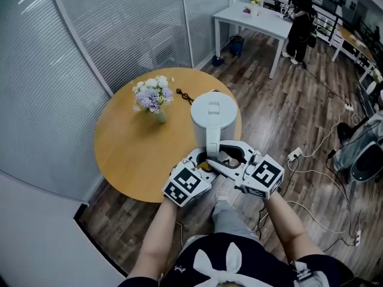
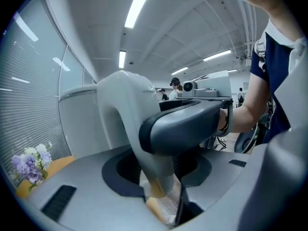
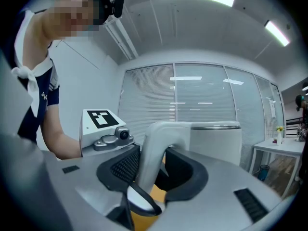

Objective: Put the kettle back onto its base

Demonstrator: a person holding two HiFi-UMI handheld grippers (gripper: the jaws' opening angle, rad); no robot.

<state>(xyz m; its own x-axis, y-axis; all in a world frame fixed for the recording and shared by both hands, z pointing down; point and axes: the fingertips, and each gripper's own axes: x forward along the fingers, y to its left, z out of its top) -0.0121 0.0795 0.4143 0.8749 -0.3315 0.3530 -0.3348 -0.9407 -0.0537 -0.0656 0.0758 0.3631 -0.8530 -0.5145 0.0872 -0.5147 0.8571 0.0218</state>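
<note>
The left gripper (image 1: 201, 159) and right gripper (image 1: 230, 155) both clamp the handle (image 1: 212, 148) of the kettle (image 1: 214, 113), held near the table's (image 1: 122, 151) right edge (no base shows), so seating and release seem left.

I see a white kettle (image 1: 214, 115), an ochre-yellow table (image 1: 128, 154) and lilac-and-white flowers (image 1: 152, 94) left of the kettle, over a dark brown plank floor (image 1: 287, 100). My left gripper (image 1: 202, 158) and right gripper (image 1: 232, 154) are pale grey, black-padded, with black-and-white square markers.
</note>
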